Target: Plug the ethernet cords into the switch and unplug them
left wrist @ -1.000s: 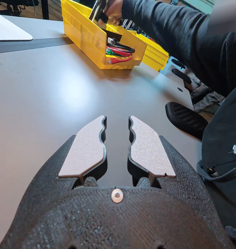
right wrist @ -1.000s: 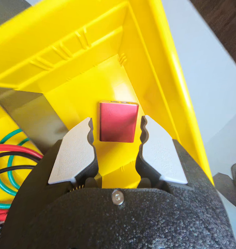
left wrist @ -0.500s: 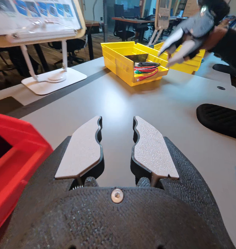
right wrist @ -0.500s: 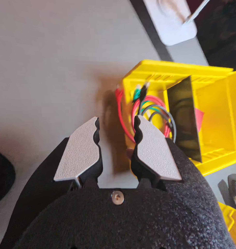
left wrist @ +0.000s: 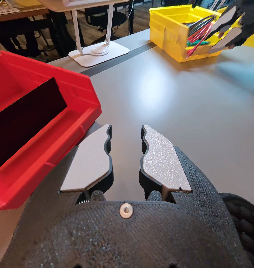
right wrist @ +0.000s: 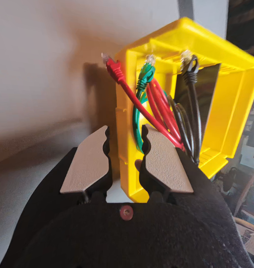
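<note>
The cords [right wrist: 159,101] lay coiled in the yellow bin [right wrist: 232,101], right of centre in the right wrist view: a red plug [right wrist: 114,69] poked out over the bin's left wall, a green plug [right wrist: 146,72] stood just inside it, and a black plug [right wrist: 190,68] leaned against a dark divider [right wrist: 210,94] further right. The right gripper [right wrist: 125,129] hung just before the bin, its jaws moderately apart and empty, straddling the near wall; the view was blurred, so its exact height over the rim could not be told. No switch showed in either view. In the left wrist view the same bin [left wrist: 167,33] sat at upper right with the right gripper [left wrist: 220,29] at it, while the left gripper [left wrist: 126,129], jaws likewise apart and holding nothing, hovered low over the bare grey table [left wrist: 167,101] at lower centre, beside a red bin [left wrist: 58,130] at left; a white stand [left wrist: 100,53] stood at top centre. The step in hand appeared to be picking a cord. It would go best by taking the red one, which stood clear of the others, gripping the boot just behind the clear plug so the latch stayed free, and lifting slowly so the tangled loops did not drag out together.
</note>
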`<state>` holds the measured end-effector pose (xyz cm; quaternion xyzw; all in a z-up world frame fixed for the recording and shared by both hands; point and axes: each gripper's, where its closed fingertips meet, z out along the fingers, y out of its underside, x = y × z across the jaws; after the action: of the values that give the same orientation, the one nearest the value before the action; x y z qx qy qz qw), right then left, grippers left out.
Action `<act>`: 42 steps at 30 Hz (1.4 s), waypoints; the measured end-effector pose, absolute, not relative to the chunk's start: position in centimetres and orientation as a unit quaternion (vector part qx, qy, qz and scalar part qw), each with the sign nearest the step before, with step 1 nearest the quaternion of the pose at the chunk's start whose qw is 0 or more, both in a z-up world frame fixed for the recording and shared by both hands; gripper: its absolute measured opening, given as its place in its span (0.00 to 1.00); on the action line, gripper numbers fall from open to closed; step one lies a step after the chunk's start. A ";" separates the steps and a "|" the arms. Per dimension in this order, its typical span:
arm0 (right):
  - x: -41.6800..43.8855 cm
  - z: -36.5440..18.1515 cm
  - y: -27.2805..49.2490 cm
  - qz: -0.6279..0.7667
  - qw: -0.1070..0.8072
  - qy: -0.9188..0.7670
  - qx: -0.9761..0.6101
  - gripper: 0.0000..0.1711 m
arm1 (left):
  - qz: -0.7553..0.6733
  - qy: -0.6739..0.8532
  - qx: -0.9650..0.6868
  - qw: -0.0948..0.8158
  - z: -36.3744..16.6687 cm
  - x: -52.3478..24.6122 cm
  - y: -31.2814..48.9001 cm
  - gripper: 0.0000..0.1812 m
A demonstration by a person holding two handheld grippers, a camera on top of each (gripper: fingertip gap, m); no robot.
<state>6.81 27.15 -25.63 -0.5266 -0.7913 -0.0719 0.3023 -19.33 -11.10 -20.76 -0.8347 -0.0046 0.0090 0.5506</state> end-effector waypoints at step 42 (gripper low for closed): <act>18.9 -20.5 13.2 0.294 0.493 -0.478 -0.665 0.29 | 0.176 0.288 -0.815 0.470 -24.6 -10.3 3.2 0.23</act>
<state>18.94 13.22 -20.50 -0.6650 -0.4777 0.2944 0.4929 -10.26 3.19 -24.56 -0.8152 0.2882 0.1761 0.4705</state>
